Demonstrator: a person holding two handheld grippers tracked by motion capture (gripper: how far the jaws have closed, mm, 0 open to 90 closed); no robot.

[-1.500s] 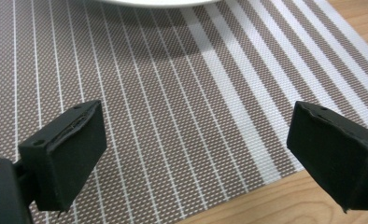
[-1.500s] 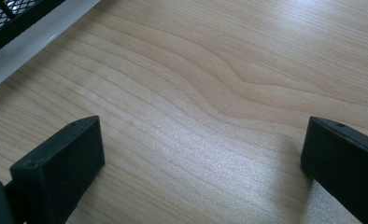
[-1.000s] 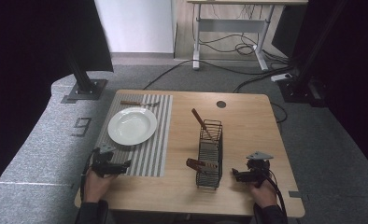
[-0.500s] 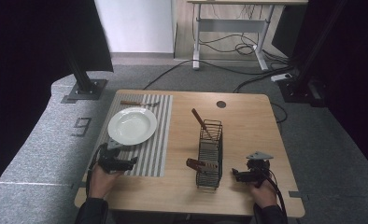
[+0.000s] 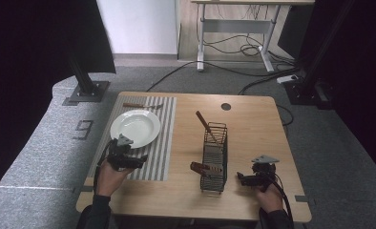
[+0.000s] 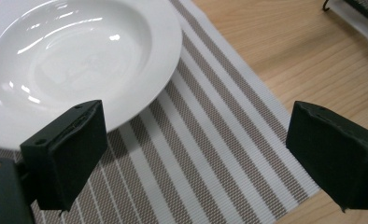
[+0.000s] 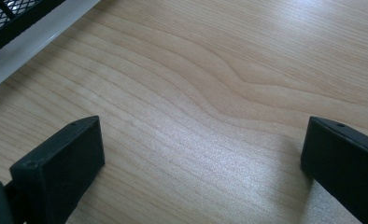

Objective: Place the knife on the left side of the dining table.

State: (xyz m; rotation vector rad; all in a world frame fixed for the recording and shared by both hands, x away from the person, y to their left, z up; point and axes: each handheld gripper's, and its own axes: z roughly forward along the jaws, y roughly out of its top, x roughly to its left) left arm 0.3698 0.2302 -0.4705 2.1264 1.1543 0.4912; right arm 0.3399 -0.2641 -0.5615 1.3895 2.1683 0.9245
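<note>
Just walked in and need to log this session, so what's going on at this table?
A person sits at a wooden table with a gripper in each hand, holding nothing yet. The left gripper is open over the striped placemat, right beside the empty white plate. The right gripper is open, low over bare wood next to the black wire caddy, which holds wooden-handled utensils. Another utensil lies at the placemat's far edge.
</note>
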